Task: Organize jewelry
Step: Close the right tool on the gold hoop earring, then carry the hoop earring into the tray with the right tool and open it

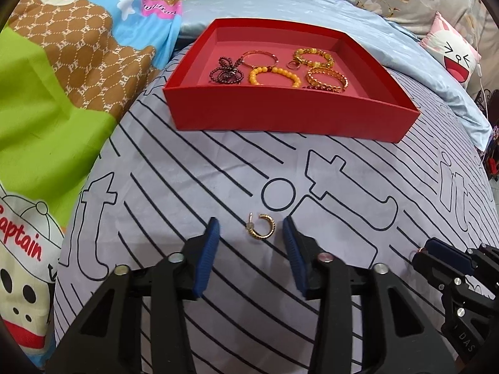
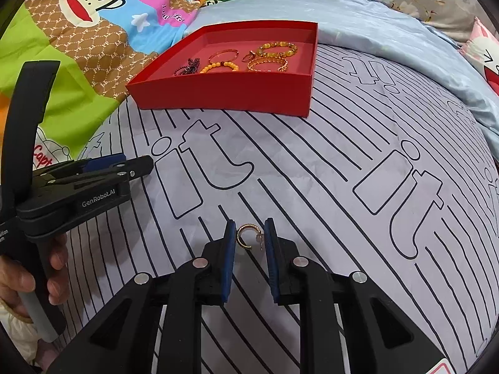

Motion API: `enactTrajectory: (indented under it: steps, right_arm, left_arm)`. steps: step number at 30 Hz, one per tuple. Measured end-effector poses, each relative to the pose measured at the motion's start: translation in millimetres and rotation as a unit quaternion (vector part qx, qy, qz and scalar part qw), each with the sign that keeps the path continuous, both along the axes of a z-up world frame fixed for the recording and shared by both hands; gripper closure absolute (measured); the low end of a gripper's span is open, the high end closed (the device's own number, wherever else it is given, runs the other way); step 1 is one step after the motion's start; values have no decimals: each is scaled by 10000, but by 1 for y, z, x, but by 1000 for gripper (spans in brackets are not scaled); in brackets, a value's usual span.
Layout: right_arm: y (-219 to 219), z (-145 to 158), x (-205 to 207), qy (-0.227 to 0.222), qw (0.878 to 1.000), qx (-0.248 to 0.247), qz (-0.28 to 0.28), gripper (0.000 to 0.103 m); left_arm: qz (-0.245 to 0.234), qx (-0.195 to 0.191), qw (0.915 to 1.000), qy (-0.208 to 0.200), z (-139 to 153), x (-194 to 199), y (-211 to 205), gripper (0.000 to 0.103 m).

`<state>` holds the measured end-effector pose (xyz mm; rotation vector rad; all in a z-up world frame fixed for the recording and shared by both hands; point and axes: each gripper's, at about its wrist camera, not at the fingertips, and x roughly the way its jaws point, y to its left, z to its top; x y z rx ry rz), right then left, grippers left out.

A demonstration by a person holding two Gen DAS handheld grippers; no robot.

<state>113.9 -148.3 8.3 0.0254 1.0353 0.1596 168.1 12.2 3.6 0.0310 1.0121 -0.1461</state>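
Observation:
A red tray [image 1: 280, 118] holds several bracelets and rings; it also shows in the right wrist view [image 2: 224, 96]. A gold hoop earring [image 1: 263, 227] lies on the striped bedsheet between the blue pads of my open left gripper [image 1: 252, 232]. A second gold hoop earring [image 2: 248, 237] lies between the pads of my open right gripper [image 2: 249, 235], with small gaps on both sides. The right gripper shows at the lower right of the left wrist view [image 1: 436, 254]. The left gripper shows at the left of the right wrist view [image 2: 124, 165].
A colourful cartoon blanket [image 1: 62, 78] lies to the left. A light blue quilt [image 1: 389, 40] and a cartoon pillow [image 1: 452, 56] lie behind and right of the tray. The striped sheet [image 2: 312, 171] stretches between the grippers and the tray.

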Motion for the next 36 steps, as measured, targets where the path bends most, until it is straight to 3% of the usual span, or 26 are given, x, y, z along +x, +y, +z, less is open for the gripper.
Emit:
enactTrajectory:
  steps: [5,13,21,36]
  right_arm:
    - [-1,-1,1,20,10000,26,-10,86]
    - [-1,4,1,-21,10000,79,-11,86]
    - [-1,27,14,-259,9995,178,18,85]
    - [12,89,96,-1051,9943,7,187,85]
  left_arm:
    - [-110,-11,9999,1,0,-1,-3,85]
    - [-167,-31,9999,-4,5,-5,-6,85]
    - [-339,43,9990,-300,33,-5,-17,85]
    - [-367,62,9958,-837,82,51,-29,85]
